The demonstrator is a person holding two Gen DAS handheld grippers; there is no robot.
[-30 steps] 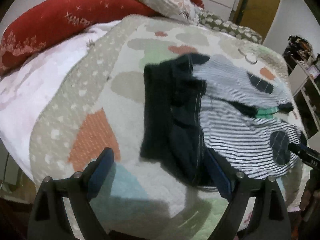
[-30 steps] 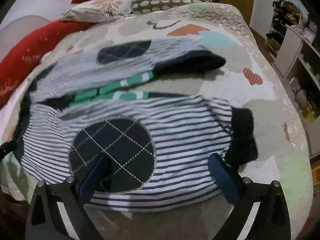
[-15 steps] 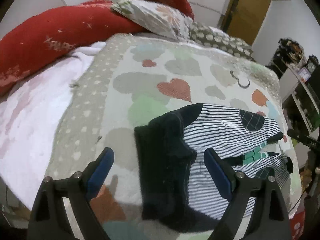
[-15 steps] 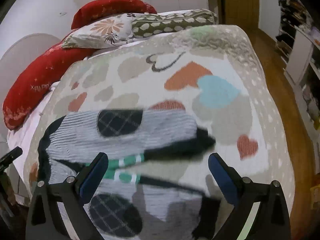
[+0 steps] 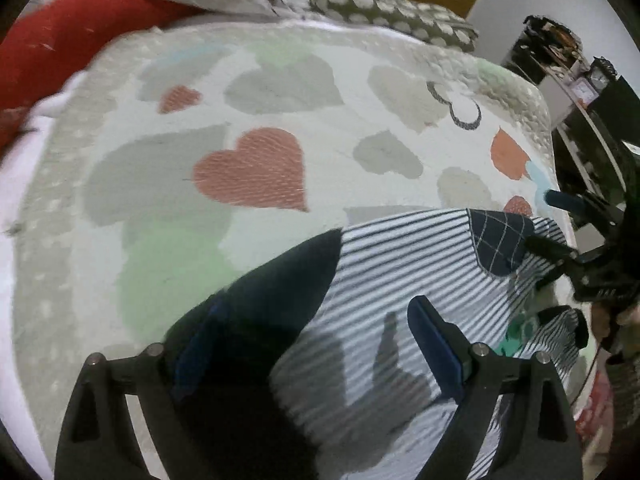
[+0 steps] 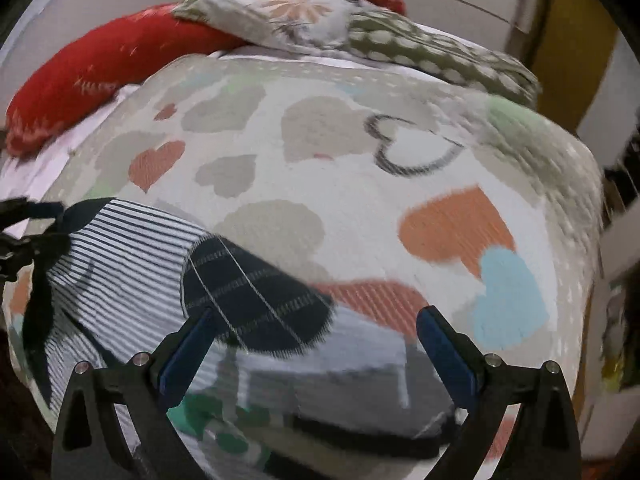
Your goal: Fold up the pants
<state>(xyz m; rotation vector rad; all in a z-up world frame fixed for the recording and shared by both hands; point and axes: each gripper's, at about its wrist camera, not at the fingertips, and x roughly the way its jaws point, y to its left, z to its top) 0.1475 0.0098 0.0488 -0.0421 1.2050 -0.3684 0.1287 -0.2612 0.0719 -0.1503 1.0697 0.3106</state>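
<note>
My left jaws (image 5: 312, 344): spread wide, gripping nothing. The left pad is half lost against the dark navy waistband; the right pad stands clear over stripes.

My right jaws (image 6: 316, 348): spread wide too, empty. Both blue pads are plain to see, hanging over the cloth.

Pants (image 5: 400, 280): striped navy and white, lying on the bed beneath both pairs of jaws. A round navy knee patch (image 6: 248, 300) with a stitched grid sits just ahead of my right jaws. Green trim (image 6: 204, 408) shows near the bottom, blurred; I cannot tell how the legs lie there, since the lower edge is cut off and smeared.

Bed cover (image 5: 260, 80): pale, with heart shapes in grey, orange, green and blue.

Pillows at the far end: red bolster (image 6: 100, 68), floral pillow (image 6: 288, 12), dotted olive pillow (image 6: 440, 56), all soft with blur.

Shelving (image 5: 580, 92): at the right edge, contents unreadable.
</note>
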